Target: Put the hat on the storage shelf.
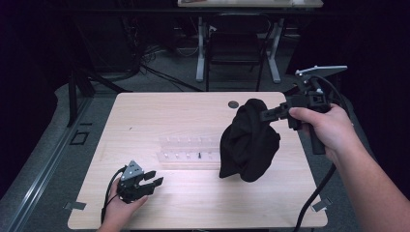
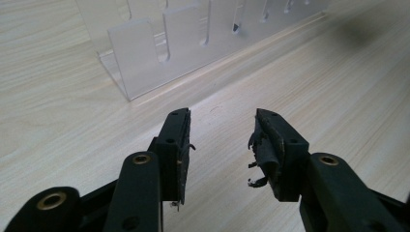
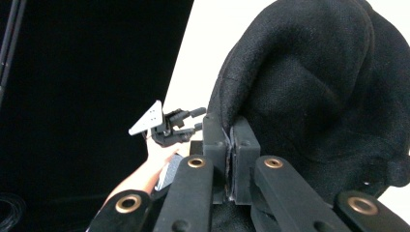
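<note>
1. High view: right gripper [image 1: 265, 115] clamped on black cloth [image 1: 249, 142], which hangs above the table's [image 1: 193, 208] right half, beside clear rack [image 1: 186, 152].
2. Left gripper view: left gripper [image 2: 222, 150] jaws apart, nothing between, rack [image 2: 140, 58] ahead.
3. Right gripper view: jaws pinch a cloth [image 3: 314, 87] fold.

Black cloth [image 1: 249, 140] (plain), pale wood-grain table [image 1: 159, 111]
</note>
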A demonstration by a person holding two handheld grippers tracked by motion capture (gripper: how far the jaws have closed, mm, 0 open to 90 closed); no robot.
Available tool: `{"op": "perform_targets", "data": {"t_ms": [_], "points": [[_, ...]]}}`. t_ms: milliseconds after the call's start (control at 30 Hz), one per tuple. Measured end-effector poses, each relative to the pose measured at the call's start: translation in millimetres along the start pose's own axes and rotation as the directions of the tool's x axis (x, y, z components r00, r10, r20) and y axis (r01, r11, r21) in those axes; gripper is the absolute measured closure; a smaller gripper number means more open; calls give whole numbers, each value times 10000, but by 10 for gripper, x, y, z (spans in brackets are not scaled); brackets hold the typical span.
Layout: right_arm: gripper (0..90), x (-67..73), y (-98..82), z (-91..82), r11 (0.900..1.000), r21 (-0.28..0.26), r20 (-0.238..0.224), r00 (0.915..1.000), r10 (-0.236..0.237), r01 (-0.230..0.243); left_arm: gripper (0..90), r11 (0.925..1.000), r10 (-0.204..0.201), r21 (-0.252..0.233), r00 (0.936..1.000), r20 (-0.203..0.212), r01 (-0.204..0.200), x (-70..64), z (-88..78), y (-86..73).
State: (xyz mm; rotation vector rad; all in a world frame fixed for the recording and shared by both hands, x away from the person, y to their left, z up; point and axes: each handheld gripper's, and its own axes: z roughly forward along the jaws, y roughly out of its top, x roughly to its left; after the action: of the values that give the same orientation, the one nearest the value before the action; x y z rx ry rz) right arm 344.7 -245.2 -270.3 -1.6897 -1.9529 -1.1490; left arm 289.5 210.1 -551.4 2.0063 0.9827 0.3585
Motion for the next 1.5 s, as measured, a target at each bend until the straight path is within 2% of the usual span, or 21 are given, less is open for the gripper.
{"op": "perform_targets", "data": {"t_ms": [167,300,333,467,833,1167,1300,1500], "points": [[881,34,108,111,9999,-151,-136,9999,-16,14,529,9998,174,45,9998,-44,-173,-11,24,-11],[881,58,200,210,9998,-222,-257,9997,-4,-2,508,9999,118,66,9999,-25,-118,-16,32,-14],[881,69,242,263,9998,-213,-315,9995,-12,5,506,9997,156,194,9999,2,-156,-15,33,-13],[881,84,314,361,9997,-252,-326,9995,45,-53,499,9998,181,87,9998,-5,-181,-19,48,-18],[881,108,476,571,9987,-480,-401,9991,125,-144,497,9998,165,118,9999,-34,-165,-14,38,-11],[880,88,570,719,9991,-360,-342,9992,190,-202,497,9998,171,-66,9998,-99,-172,-4,9,-7],[880,88,587,755,9990,-361,-318,9992,246,-257,498,9997,108,-209,9999,-64,-110,-14,-15,32],[878,64,590,855,9991,-268,-325,9989,331,-340,508,9979,509,-402,9985,197,-500,-132,-67,168]]}}
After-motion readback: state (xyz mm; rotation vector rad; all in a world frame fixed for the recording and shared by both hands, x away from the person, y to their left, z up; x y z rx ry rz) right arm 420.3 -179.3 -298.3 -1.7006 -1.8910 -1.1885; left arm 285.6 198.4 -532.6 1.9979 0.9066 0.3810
